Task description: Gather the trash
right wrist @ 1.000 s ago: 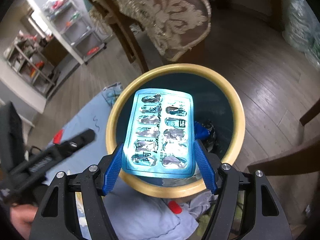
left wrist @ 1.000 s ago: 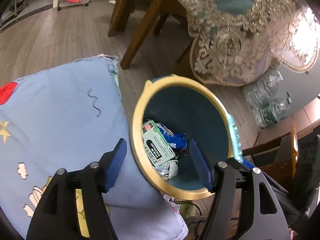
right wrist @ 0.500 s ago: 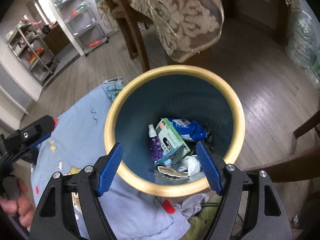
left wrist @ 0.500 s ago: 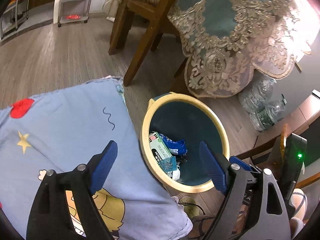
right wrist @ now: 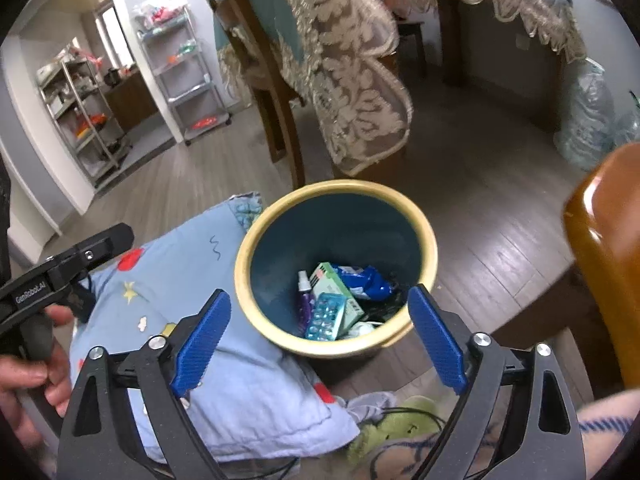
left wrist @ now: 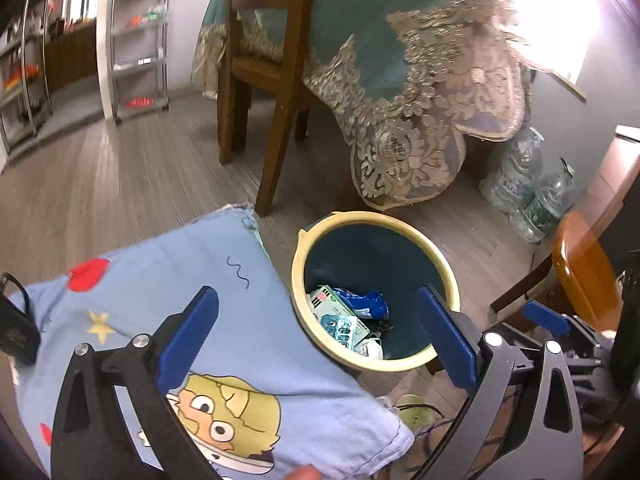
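Blister pack (right wrist: 325,317) is out of my right gripper (right wrist: 318,334) now: a second ago it was clamped between the blue pads, half a second ago it was already lying in the bin (right wrist: 336,196). Since then both tools have pulled back and up, so the bin sits smaller in both views. Right jaws wide apart, empty. Left gripper (left wrist: 316,334) same, spread and holding nothing.

My read: this item is done, next piece of trash needs finding; none obvious in view.

Materials:
- pack: flat foil-and-plastic sheet, shiny bubbles, rests tilted on a green carton (right wrist: 334,284)
- bin: round, smooth cream rim, dark teal inside
- beside it, touching: soft blue printed cushion (left wrist: 168,280)
- crinkly blue wrapper (right wrist: 366,278) behind the carton
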The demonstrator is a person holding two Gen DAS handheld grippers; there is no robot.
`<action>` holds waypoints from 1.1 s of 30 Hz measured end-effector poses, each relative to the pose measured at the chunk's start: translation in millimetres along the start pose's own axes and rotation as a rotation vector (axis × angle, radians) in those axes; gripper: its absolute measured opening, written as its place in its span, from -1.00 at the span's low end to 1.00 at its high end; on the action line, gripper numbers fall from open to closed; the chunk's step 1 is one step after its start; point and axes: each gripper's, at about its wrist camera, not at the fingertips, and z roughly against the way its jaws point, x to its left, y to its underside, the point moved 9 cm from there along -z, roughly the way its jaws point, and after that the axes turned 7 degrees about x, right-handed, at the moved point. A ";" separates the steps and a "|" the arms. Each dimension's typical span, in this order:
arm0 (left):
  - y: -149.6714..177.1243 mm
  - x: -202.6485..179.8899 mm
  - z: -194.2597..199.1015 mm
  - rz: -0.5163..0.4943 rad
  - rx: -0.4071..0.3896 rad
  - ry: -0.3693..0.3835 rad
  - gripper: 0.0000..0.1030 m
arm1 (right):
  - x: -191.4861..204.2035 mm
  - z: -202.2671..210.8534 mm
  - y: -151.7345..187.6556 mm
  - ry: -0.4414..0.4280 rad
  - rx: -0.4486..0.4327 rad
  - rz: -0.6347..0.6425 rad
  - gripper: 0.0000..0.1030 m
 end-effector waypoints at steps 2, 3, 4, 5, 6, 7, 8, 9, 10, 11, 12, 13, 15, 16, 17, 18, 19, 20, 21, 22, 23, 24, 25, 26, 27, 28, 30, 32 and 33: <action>2.7 -3.9 9.6 -0.020 -0.016 -0.006 0.88 | 1.0 8.4 2.8 -0.006 -0.019 0.002 0.79; 4.6 -6.7 15.7 -0.035 -0.027 -0.011 0.88 | 1.8 12.5 2.7 -0.004 -0.031 0.011 0.80; 6.2 -9.1 20.4 -0.046 -0.035 -0.015 0.88 | 2.8 16.8 4.1 -0.001 -0.042 0.020 0.81; 7.7 -10.2 25.2 -0.056 -0.044 -0.020 0.88 | 4.6 21.8 5.7 0.004 -0.055 0.034 0.81; 10.2 -12.0 30.7 -0.065 -0.056 -0.024 0.88 | 6.1 25.5 7.8 0.007 -0.064 0.044 0.82; 12.7 -13.8 35.0 -0.073 -0.064 -0.026 0.88 | 6.9 28.3 9.5 0.011 -0.074 0.053 0.82; 14.6 -14.2 38.5 -0.079 -0.071 -0.028 0.88 | 8.3 31.9 11.5 0.014 -0.084 0.065 0.83; 17.4 -14.9 42.9 -0.083 -0.080 -0.035 0.88 | 9.8 34.3 13.1 0.013 -0.092 0.073 0.83; 20.0 -14.8 45.9 -0.083 -0.087 -0.040 0.88 | 11.7 37.1 15.7 0.012 -0.100 0.082 0.83; 23.3 -14.4 48.8 -0.080 -0.093 -0.046 0.88 | 12.8 38.6 17.4 0.012 -0.104 0.088 0.83; 28.0 -13.7 52.4 -0.073 -0.099 -0.052 0.88 | 14.1 40.0 19.2 0.013 -0.109 0.096 0.83; 31.4 -14.0 55.1 -0.070 -0.103 -0.056 0.88 | 15.9 43.3 22.9 0.014 -0.114 0.105 0.84; 38.1 -15.2 59.2 -0.069 -0.112 -0.065 0.88 | 18.1 46.9 27.5 0.014 -0.124 0.119 0.84; 40.5 -16.1 60.7 -0.070 -0.115 -0.070 0.88 | 19.0 48.1 29.7 0.010 -0.124 0.122 0.85; 43.4 -16.6 62.9 -0.071 -0.122 -0.078 0.88 | 19.5 48.8 32.2 0.006 -0.124 0.124 0.85; 45.1 -16.9 64.4 -0.070 -0.128 -0.082 0.88 | 19.6 48.8 33.5 0.005 -0.124 0.125 0.85; 46.6 -17.4 65.2 -0.070 -0.132 -0.085 0.88 | 19.3 49.5 35.3 0.004 -0.125 0.125 0.85; 48.4 -18.0 65.3 -0.070 -0.132 -0.086 0.88 | 19.5 50.5 36.6 0.003 -0.128 0.126 0.85; 50.0 -18.5 65.1 -0.069 -0.129 -0.086 0.88 | 19.8 50.9 36.6 0.001 -0.131 0.127 0.85; 51.0 -18.3 65.0 -0.066 -0.127 -0.088 0.88 | 20.2 51.1 37.1 0.000 -0.131 0.128 0.85; 51.0 -17.9 64.9 -0.062 -0.128 -0.090 0.88 | 20.5 50.9 36.7 -0.002 -0.133 0.128 0.85; 51.3 -17.8 65.3 -0.061 -0.129 -0.090 0.88 | 20.5 50.5 36.6 -0.001 -0.133 0.127 0.86; 50.9 -17.6 65.4 -0.060 -0.131 -0.091 0.88 | 20.3 50.3 37.6 -0.001 -0.133 0.125 0.86; 50.6 -17.6 66.2 -0.058 -0.134 -0.091 0.88 | 20.1 50.0 37.3 -0.001 -0.133 0.123 0.86; 49.9 -17.7 66.7 -0.056 -0.138 -0.090 0.88 | 20.0 50.4 38.0 -0.001 -0.134 0.123 0.86; 49.5 -17.8 66.8 -0.055 -0.139 -0.089 0.88 | 19.8 50.2 37.9 -0.001 -0.134 0.122 0.86; 49.1 -18.6 67.2 -0.056 -0.142 -0.085 0.88 | 19.7 50.0 38.1 -0.001 -0.132 0.122 0.86; 49.9 -20.3 66.6 -0.061 -0.143 -0.083 0.88 | 19.8 49.5 38.8 -0.001 -0.130 0.122 0.86; 49.9 -21.2 66.3 -0.065 -0.142 -0.083 0.88 | 20.1 49.1 39.3 0.000 -0.128 0.123 0.86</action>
